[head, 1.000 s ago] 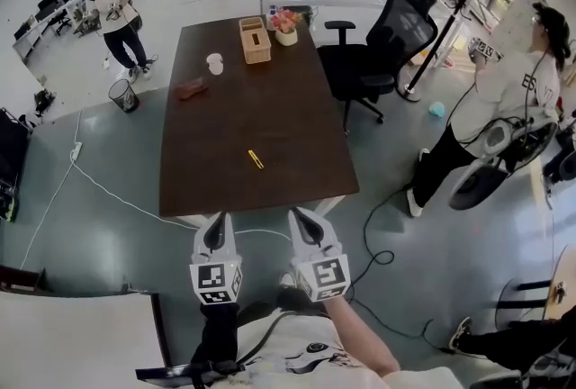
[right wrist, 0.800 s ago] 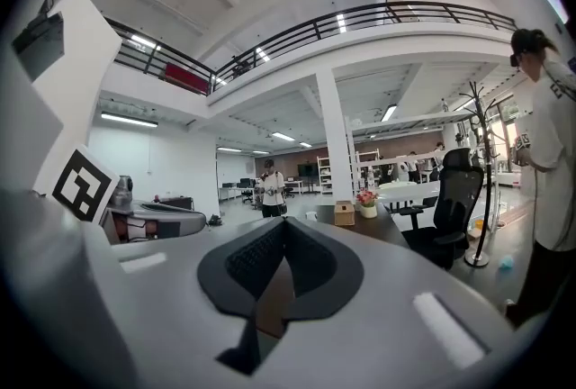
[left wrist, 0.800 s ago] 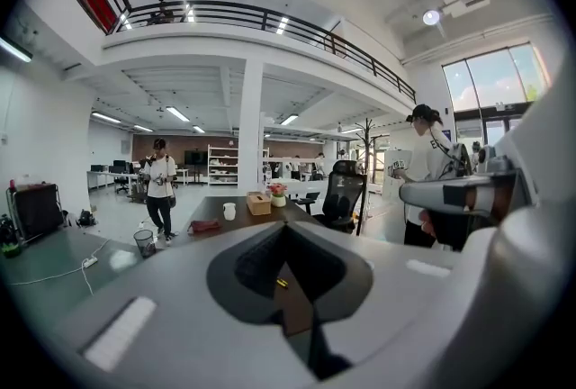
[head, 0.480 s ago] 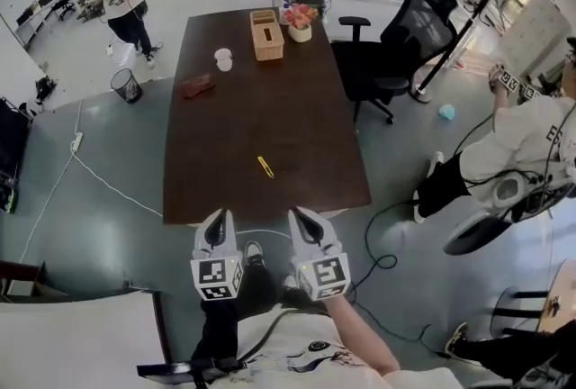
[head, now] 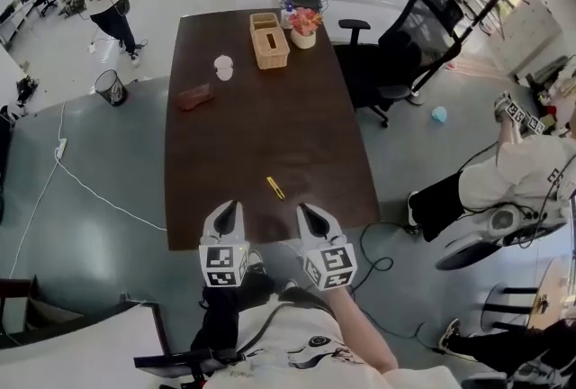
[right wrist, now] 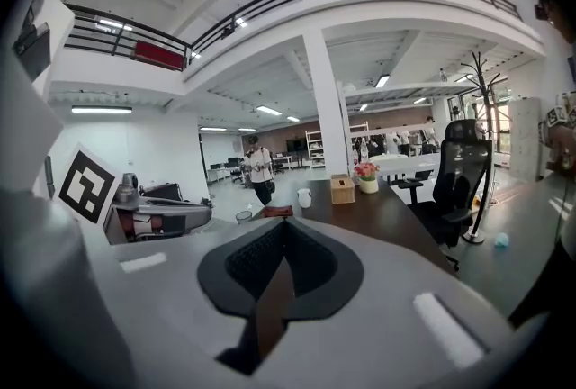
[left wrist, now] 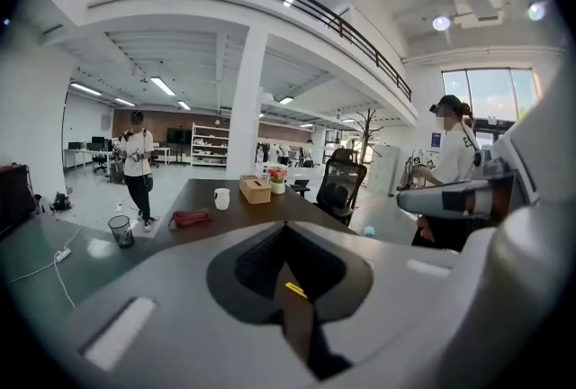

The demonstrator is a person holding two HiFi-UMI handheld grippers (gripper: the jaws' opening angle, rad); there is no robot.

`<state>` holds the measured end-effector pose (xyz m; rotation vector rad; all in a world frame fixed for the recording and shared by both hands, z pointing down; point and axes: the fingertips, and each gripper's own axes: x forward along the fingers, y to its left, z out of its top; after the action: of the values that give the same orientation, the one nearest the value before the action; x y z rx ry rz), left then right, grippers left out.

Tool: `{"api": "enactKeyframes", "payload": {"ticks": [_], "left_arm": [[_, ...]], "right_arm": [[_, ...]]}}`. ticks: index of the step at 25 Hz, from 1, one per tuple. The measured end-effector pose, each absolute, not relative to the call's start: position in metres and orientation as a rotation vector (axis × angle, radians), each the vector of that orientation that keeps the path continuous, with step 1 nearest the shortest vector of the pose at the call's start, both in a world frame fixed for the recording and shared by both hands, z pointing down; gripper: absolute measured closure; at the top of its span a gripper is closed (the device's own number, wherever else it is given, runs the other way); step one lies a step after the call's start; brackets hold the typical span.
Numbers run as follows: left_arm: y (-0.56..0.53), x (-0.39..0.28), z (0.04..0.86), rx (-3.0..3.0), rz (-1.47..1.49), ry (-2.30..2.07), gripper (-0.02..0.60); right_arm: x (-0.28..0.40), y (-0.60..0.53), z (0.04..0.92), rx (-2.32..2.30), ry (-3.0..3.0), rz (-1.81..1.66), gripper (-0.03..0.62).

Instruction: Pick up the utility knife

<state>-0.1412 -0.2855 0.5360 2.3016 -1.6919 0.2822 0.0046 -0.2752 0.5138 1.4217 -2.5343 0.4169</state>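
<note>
A: Where do we have the utility knife (head: 275, 187)?
B: Flat on the counter (head: 261, 99), toward its near edge.
A: Grippers?
B: We hold the left hand-held gripper (head: 226, 211) and right hand-held gripper (head: 308, 212) over that near edge. Jaws together, nothing gripped.

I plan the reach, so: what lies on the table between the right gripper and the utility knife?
Nothing: in the head view only bare dark table separates the right gripper from the yellow utility knife.
</note>
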Motion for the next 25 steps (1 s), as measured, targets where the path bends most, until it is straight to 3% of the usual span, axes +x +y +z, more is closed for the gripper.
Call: {"api": "enactKeyframes", "payload": {"ticks": [10, 25], "left_arm": [[-0.3, -0.15, 0.592, 2.202, 0.379, -1.585, 0.589], [-0.286, -0.141, 0.689, 1.988, 0.578, -1.427, 0.586]], "right_arm": [[0.001, -0.296, 0.579, 1.333, -2.399, 0.717, 0.592], [-0.004, -0.311, 0.671, 1.079, -2.257, 0.865, 0.592]]}}
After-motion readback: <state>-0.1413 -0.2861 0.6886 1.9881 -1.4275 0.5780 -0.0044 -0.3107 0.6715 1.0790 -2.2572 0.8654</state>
